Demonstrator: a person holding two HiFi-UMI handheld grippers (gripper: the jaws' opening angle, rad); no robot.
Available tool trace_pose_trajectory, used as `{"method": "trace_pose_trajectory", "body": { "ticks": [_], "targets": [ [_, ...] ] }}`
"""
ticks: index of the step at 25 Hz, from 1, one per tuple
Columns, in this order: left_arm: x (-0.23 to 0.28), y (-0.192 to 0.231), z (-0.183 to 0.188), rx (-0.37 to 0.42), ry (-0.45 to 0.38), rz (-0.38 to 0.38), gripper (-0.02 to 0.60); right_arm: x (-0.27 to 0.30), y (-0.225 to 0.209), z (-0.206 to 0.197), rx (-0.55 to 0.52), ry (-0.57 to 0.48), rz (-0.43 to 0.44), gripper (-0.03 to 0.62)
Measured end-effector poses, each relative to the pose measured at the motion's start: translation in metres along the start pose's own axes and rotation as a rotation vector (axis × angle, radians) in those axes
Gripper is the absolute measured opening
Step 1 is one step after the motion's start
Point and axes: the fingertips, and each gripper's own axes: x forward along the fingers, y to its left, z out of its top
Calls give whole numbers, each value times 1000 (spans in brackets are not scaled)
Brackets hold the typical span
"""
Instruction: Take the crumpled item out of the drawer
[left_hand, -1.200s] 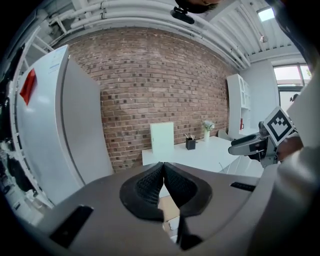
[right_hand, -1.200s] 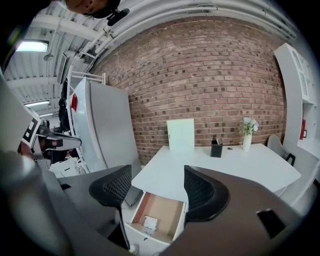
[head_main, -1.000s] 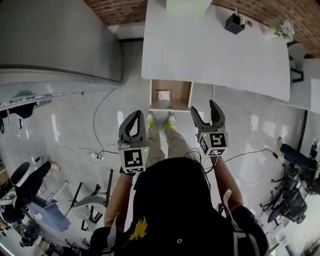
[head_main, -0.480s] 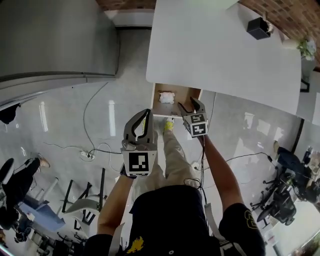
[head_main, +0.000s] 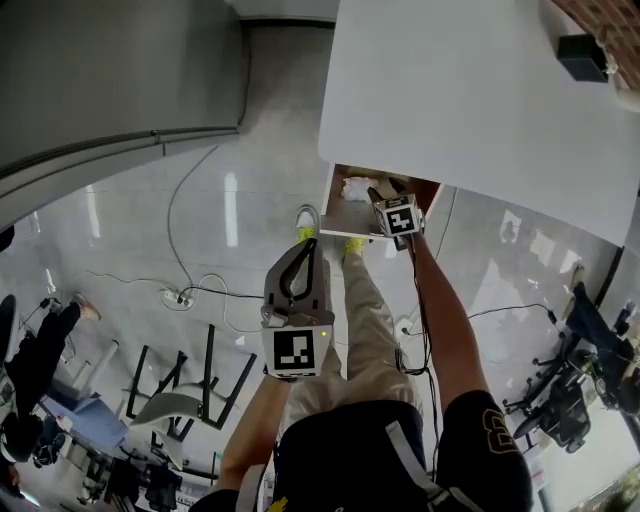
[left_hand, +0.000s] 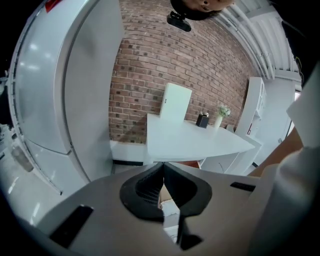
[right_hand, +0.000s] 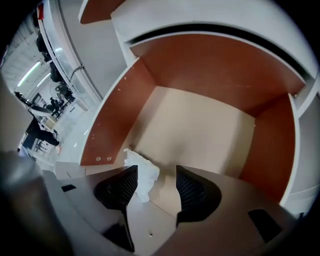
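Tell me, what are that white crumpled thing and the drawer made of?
The crumpled item looks like thin white paper or tissue: matte, sharp creases. The drawer seems to be laminated board: smooth reddish-brown walls, pale floor, small screw holes.

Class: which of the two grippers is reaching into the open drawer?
The right gripper: its closing jaws have the crumpled white paper between them inside the wooden drawer; the left gripper hangs shut outside.

Right claw (head_main: 388, 190) in open drawer (head_main: 340, 213), jaws closing around crumpled item (head_main: 355, 187); left claw (head_main: 308, 250) over floor (head_main: 200, 200).
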Motion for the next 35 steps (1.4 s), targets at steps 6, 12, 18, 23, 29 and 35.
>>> {"method": "trace_pose_trajectory", "body": {
  "ticks": [6,12,18,23,29,35],
  "targets": [
    [3,6,-28,17,55,6,17,34,0,-6,15,127,-5,90],
    [-8,-4,-5,84,43,-23,17,-12,23,16,-52,56,26,26],
    [-32,-28,41,181,13,-75,17,-95,25,29,-15,-47,14,26],
    [-55,-48,83,248,-26,-112,17,-201,25,67,15,-213,-24,26],
    [-76,-73,140,314,-101,-164,17,-350,33,111,-9,-436,-83,26],
    [-82,-115,200,384,-200,-250,17,-499,28,159,-15,-699,-195,25]
  ]
}}
